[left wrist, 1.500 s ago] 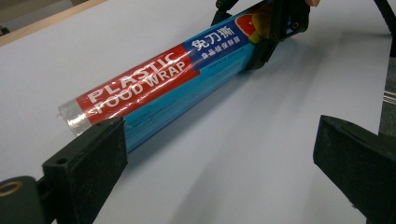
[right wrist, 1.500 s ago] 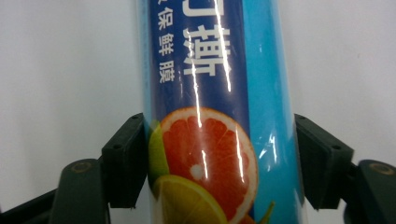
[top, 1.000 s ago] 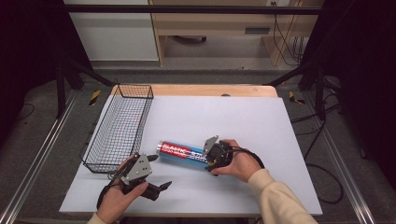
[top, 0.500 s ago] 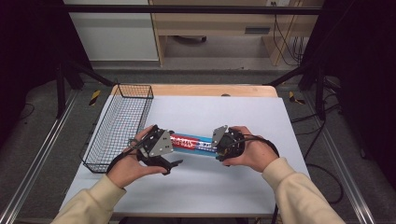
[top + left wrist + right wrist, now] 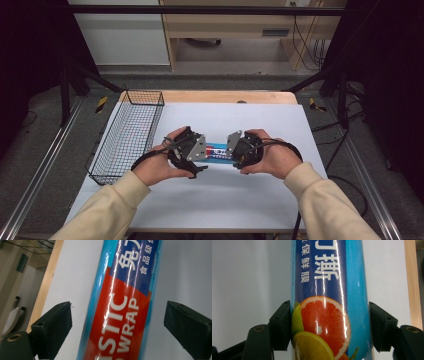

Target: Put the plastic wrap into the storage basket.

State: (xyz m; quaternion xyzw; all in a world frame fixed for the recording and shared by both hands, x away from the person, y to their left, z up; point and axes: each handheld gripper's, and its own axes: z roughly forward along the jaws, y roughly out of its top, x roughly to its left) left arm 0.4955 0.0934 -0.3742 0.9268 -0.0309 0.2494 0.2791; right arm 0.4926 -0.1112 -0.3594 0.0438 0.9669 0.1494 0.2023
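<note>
A blue roll of plastic wrap (image 5: 218, 151) with a red label lies across the white table (image 5: 225, 205) between my two grippers. My left gripper (image 5: 196, 148) is at its left end. In the left gripper view, the roll (image 5: 120, 302) runs between the jaws of that gripper (image 5: 118, 312), which stand wide open with a gap on each side. My right gripper (image 5: 239, 149) is at the roll's right end. The right gripper view shows both fingers (image 5: 282, 325) of that gripper (image 5: 329, 325) pressed against the sides of the roll (image 5: 329, 290), just by the orange-slice picture.
A black wire basket (image 5: 127, 137) stands along the table's left side, close to my left hand. The table's far wooden edge (image 5: 225, 96) lies beyond the roll. Bare white surface extends in front of and to the right of the hands.
My left gripper came up from the front left of the table to the roll's left end. My right gripper and the roll shifted slightly right.
</note>
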